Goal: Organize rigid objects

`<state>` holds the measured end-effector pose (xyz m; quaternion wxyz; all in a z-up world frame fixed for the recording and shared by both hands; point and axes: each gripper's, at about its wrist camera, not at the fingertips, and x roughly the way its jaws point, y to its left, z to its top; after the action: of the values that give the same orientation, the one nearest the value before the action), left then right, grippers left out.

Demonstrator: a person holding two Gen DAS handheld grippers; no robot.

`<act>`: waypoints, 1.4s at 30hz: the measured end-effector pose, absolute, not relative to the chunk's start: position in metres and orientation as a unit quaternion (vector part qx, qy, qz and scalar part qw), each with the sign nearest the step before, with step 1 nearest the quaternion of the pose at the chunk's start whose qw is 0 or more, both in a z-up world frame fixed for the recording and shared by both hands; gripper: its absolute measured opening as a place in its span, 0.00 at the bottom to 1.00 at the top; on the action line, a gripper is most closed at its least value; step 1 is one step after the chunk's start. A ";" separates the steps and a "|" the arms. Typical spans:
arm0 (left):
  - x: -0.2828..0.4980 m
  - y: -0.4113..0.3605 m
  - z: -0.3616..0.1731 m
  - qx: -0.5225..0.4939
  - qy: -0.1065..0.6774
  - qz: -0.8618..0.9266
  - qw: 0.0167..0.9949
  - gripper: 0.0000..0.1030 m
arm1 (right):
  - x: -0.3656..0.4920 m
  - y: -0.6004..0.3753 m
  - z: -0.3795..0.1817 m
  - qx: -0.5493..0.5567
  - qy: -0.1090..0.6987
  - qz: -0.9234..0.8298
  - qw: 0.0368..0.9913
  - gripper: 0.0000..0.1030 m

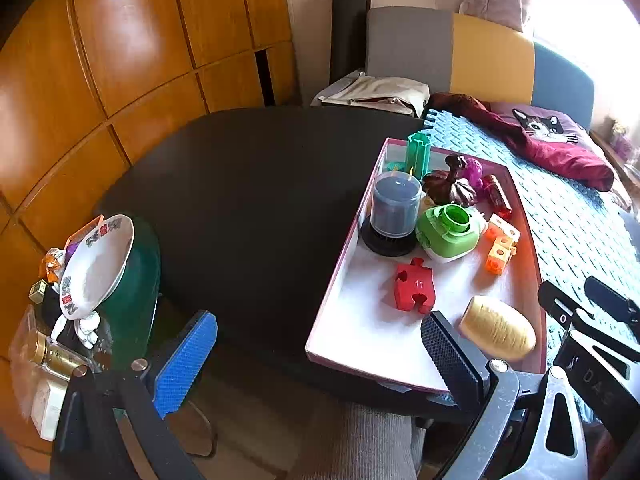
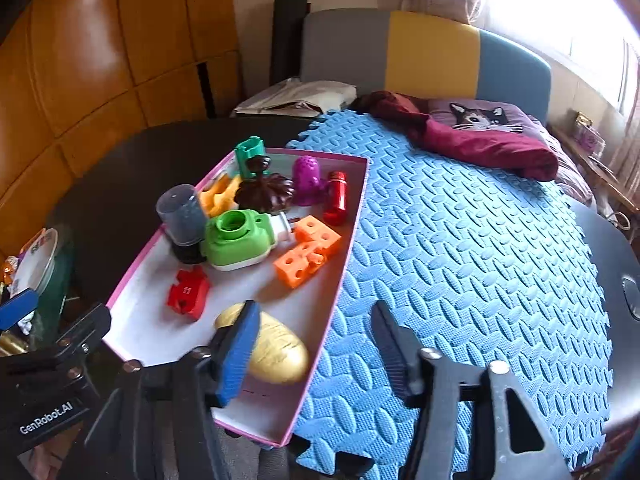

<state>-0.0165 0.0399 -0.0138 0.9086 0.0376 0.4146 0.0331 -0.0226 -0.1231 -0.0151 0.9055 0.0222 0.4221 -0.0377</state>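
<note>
A pink-rimmed white tray [image 1: 346,248] [image 2: 352,240] sits on a dark table and holds several toys. Among them are a golden egg [image 1: 498,334] [image 2: 280,354], a red puzzle piece [image 1: 414,286] [image 2: 188,292], a green toy camera [image 1: 448,232] [image 2: 236,240] and orange cubes [image 1: 500,248] [image 2: 308,252]. My right gripper [image 2: 316,354] is open over the tray's near right rim. Its blue finger [image 2: 236,356] overlaps the egg, which rests in the tray, and its black finger hangs over the mat. My left gripper [image 1: 320,360] is open at the tray's near left corner and holds nothing.
A blue foam mat [image 2: 460,260] covers the table right of the tray. At the table's left edge a white bowl [image 1: 96,264] rests on clutter. The dark table [image 1: 248,184] stretches left of the tray. A maroon cloth [image 2: 480,144] and a cat cushion lie behind.
</note>
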 end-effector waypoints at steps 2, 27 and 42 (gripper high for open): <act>-0.016 0.039 -0.014 0.038 0.419 0.032 0.907 1.00 | -0.023 -0.123 -0.015 0.017 0.420 -0.044 0.906 0.62; -0.024 0.009 -0.011 0.107 0.412 0.033 0.904 1.00 | -0.023 -0.139 -0.018 0.016 0.423 -0.087 0.902 0.62; -0.024 0.008 -0.009 0.088 0.422 0.015 0.902 1.00 | -0.022 -0.139 -0.018 0.013 0.421 -0.093 0.902 0.62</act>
<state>-0.0237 0.0080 -0.0089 0.9020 0.0882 0.4225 0.0149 -0.0223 -0.1388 -0.0179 0.9023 0.0134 0.4207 -0.0927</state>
